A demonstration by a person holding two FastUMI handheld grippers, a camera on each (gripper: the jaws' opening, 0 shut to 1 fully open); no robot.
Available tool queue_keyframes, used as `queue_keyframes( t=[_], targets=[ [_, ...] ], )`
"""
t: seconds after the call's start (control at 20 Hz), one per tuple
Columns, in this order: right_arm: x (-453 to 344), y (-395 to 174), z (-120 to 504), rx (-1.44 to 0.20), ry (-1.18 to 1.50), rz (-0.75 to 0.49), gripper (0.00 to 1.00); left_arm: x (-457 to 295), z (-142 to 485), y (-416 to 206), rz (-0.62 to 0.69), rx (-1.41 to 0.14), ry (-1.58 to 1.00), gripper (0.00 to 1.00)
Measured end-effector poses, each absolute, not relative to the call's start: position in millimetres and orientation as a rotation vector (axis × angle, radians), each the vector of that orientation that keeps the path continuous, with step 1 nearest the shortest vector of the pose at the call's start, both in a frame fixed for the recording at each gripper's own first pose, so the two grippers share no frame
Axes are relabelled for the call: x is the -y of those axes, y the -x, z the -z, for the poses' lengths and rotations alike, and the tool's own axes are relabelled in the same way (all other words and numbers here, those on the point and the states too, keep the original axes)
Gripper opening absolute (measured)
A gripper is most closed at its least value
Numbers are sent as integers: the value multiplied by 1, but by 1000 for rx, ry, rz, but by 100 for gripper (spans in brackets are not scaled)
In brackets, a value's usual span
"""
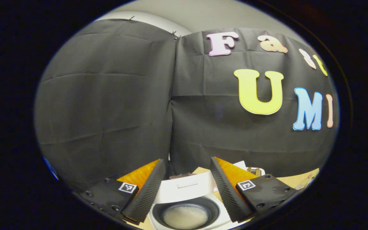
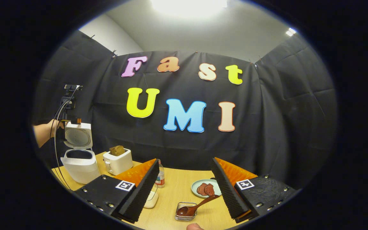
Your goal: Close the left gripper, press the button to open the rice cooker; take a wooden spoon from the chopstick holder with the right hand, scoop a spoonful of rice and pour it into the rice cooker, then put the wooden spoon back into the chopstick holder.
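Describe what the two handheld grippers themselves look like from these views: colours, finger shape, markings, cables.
Both the left gripper and right gripper have wedge-shaped fingers: orange bodies faced with black ribbed pads, mounted on black plates with screws, each plate bearing a small square black-and-white marker. In the right gripper view, the left gripper appears farther off with a black cable hanging from it; the hand holding it shows no sleeve.

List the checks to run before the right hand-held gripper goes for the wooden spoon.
1. White rice cooker lid up: ok.
2. Right hand-held gripper open: ok.
3. Brown wooden spoon resting in the small clear holder, handle free and angled toward the gripper's right finger: ok.
4. Left hand-held gripper open above the cooker's dark inner pot, not blocking it: ok.
5. Rice supply in the white cup, half hidden behind a finger: cannot tell.
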State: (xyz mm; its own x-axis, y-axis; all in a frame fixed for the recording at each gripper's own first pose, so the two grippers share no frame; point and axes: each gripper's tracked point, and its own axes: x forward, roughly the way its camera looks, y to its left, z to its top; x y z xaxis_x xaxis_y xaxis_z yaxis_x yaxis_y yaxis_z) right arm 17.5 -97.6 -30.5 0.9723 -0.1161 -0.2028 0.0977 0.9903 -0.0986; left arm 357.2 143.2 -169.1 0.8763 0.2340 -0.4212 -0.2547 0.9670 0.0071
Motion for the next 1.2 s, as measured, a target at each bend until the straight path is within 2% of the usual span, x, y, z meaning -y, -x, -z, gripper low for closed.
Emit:
queue_keyframes(
  t=[0.45,0.5,0.55,0.65,0.7,0.75,0.95,1.0,1.1,1.15,1.2],
  targets=[
    [121,-11,23,-167,65,58,97,-105,202,-302,-250,-490,75,98],
    [123,-10,26,-175,66,54,97,-101,207,-296,-253,-501,82,92],
    [124,-9,29,-188,63,47,97,-97,213,-291,-253,-510,79,98],
    [127,-7,31,-194,48,38,97,-86,230,-280,-243,-542,92,98],
    [129,-6,31,-194,43,37,97,-82,243,-273,-243,-577,116,92],
    [131,-6,32,-192,38,38,97,-79,257,-265,-251,-616,130,99],
    [133,-3,36,-199,23,36,97,-70,291,-247,-238,-656,62,95],
    [134,-1,37,-201,27,40,97,-70,294,-247,-244,-663,69,92],
    [137,0,40,-207,31,47,97,-67,296,-245,-248,-673,72,92],
    [137,0,40,-209,27,50,97,-67,300,-242,-247,-675,64,99],
    [137,0,41,-211,22,52,97,-68,303,-240,-247,-677,60,95]
  ],
)
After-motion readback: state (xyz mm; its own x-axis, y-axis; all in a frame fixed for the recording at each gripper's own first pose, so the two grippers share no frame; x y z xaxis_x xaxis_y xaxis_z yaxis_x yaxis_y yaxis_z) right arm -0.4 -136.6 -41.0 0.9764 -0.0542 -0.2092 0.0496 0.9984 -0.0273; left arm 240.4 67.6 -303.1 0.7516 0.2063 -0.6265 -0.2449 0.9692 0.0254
